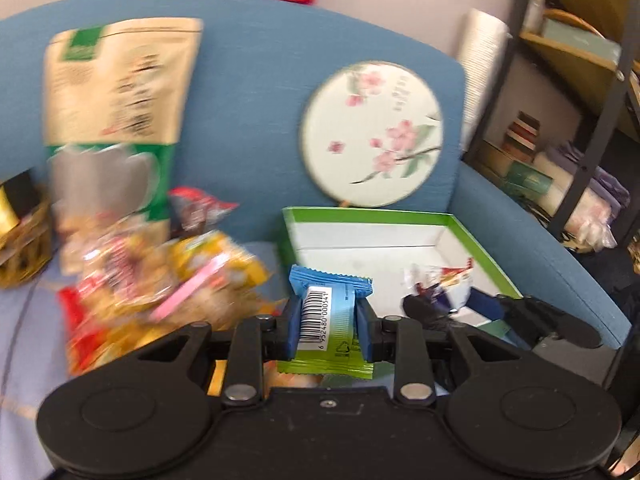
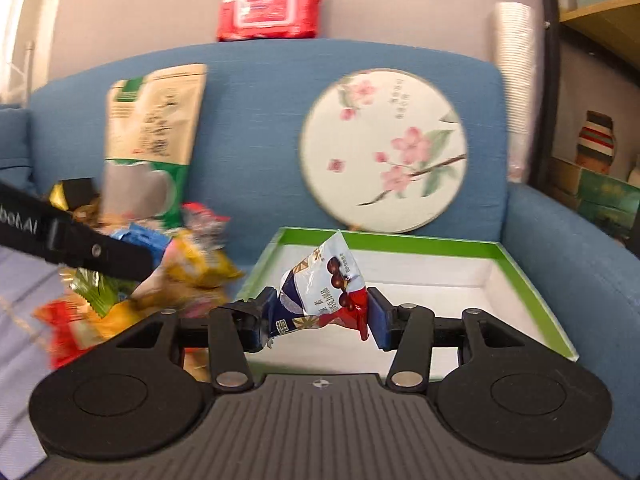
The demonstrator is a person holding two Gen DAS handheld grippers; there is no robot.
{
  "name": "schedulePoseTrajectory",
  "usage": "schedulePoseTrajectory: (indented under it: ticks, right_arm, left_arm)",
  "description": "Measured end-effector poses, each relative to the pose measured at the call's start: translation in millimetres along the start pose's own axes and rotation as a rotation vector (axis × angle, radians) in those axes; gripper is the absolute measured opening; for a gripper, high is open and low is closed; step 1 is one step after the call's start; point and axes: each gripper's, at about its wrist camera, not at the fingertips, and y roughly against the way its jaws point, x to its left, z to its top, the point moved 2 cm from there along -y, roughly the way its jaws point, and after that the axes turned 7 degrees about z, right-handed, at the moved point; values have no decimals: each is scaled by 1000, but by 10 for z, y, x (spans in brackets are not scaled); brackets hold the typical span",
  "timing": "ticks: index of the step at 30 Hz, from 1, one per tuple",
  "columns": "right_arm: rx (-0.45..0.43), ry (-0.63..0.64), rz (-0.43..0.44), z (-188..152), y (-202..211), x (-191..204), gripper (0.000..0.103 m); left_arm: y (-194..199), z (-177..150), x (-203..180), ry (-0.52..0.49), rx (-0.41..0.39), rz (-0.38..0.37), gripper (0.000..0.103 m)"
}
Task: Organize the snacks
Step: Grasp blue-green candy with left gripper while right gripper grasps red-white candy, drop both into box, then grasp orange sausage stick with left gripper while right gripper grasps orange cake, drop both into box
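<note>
My left gripper (image 1: 328, 320) is shut on a blue-and-green snack packet (image 1: 326, 316) with a barcode, held above the sofa seat just left of a green-rimmed white box (image 1: 360, 236). My right gripper (image 2: 320, 312) is shut on a white, navy and red snack pouch (image 2: 324, 288), held over the near edge of the same box (image 2: 400, 240). The right gripper (image 1: 460, 304) with its pouch shows at the right of the left wrist view, over the box. The left gripper's arm (image 2: 72, 240) crosses the left of the right wrist view. A blurred pile of snacks (image 1: 160, 288) lies left of the box.
A tall kraft-and-green bag (image 1: 120, 120) and a round floral fan (image 1: 372, 136) lean on the blue sofa back. A red wipes pack (image 2: 272, 8) lies on top of it. A woven basket (image 1: 20, 248) is at the far left, shelves (image 1: 580, 80) at the right.
</note>
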Motion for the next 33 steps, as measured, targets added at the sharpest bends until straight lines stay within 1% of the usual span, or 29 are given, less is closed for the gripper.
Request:
schedulePoseTrajectory:
  ticks: [1, 3, 6, 8, 10, 11, 12, 13, 15, 16, 18, 21, 23, 27, 29, 31, 33]
  right_arm:
    - [0, -28, 0, -36, -28, -84, 81]
    - [31, -84, -17, -100, -90, -215, 81]
    - [44, -90, -42, -146, -147, -260, 82]
    - [49, -104, -33, -160, -189, -257, 83]
    - [58, -98, -33, -184, -236, -228, 88]
    - [71, -80, -43, -206, -272, -213, 98]
    - [85, -53, -59, -234, -307, -198, 103]
    - [72, -31, -80, -254, -271, -181, 103]
    - [55, 16, -130, -221, -226, -154, 103]
    - [34, 29, -140, -195, -179, -151, 103]
    - [-2, 18, -133, -149, -59, -152, 103]
    - [-21, -42, -98, -150, 136, -123, 103]
    - [-5, -70, -64, -164, 195, -65, 103]
    - [39, -99, 5, -203, 174, 121, 103]
    - [63, -133, 44, -266, 151, 215, 103]
    - [94, -161, 90, -352, 152, 299, 103]
    - [106, -177, 93, -447, 181, 373, 103]
  left_arm:
    - [-105, 20, -64, -10, 5, -10, 37]
    - [-303, 40, -150, -10, 21, -27, 38]
    - [-580, 39, -255, -6, 62, -47, 38]
    - [-699, 3, -295, -15, 86, -53, 39]
    - [-754, -29, -322, -39, 84, -51, 45]
    - [-765, -47, -325, -50, 74, -48, 53]
    - [-754, -57, -322, -58, 60, -53, 95]
    - [-729, -60, -304, -59, 49, -54, 103]
    - [-588, -54, -221, -23, 3, -29, 103]
    - [-483, -45, -156, -6, -20, -32, 103]
    - [-316, -25, -27, 19, -27, -32, 103]
    - [-51, -83, 216, 82, -36, 27, 103]
    - [98, -183, 348, 102, -31, 83, 103]
    - [324, -514, 516, 100, -22, 177, 103]
    - [388, -699, 592, 118, 3, 193, 103]
    - [426, -849, 676, 149, 30, 188, 103]
    - [422, -937, 711, 160, 47, 185, 103]
